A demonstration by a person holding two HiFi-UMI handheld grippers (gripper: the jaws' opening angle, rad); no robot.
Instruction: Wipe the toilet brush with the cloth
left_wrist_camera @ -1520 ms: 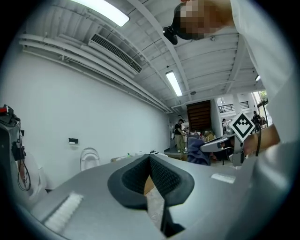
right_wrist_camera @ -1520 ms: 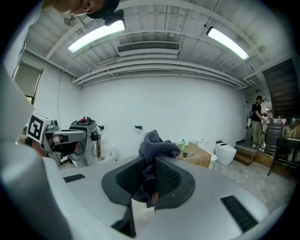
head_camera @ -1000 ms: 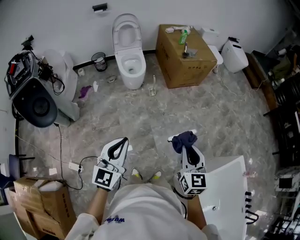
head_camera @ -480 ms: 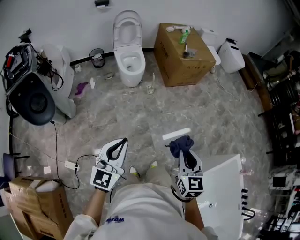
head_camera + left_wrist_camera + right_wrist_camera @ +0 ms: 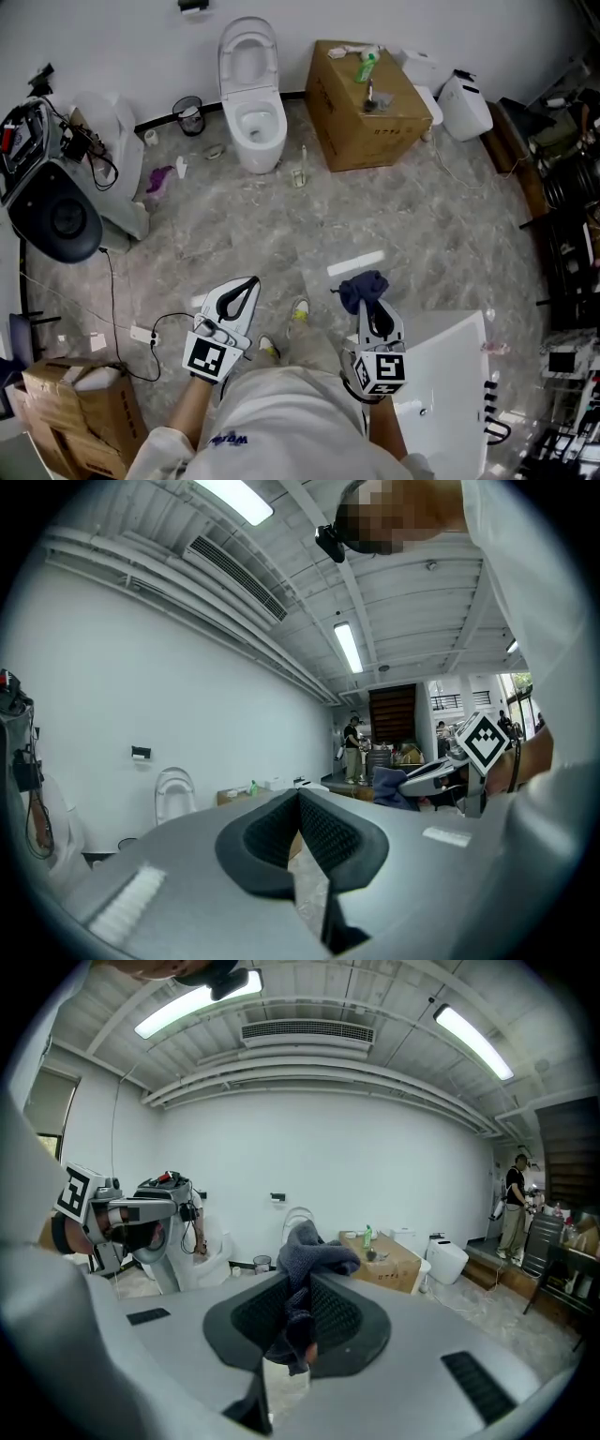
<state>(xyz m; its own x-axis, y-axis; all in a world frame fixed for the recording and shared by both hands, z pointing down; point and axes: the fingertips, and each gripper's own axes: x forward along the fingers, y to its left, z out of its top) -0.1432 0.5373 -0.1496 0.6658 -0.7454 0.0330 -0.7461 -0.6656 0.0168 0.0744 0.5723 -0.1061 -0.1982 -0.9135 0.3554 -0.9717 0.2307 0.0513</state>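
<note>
The right gripper (image 5: 371, 306) was pressed together on a dark blue cloth (image 5: 363, 287). In the right gripper view the cloth (image 5: 312, 1258) was pinched between the pads and bunched above the jaw tips, with a short end hanging below. The left gripper (image 5: 248, 282) was pressed together with nothing between its pads, as confirmed in the left gripper view (image 5: 299, 799). Both grippers were held near the person, well apart from each other, above the marbled floor (image 5: 422, 225).

The toilet brush (image 5: 301, 169), small in the head view, stood upright on the floor just right of the toilet (image 5: 251, 117) at the far wall, well apart from both grippers. A cardboard box (image 5: 370, 117) stood right of the brush, with a green bottle (image 5: 367, 67) on top. A small dark bin (image 5: 190, 116) stood left of the toilet. A white strip (image 5: 355, 263) lay on the floor just beyond the cloth.
</note>
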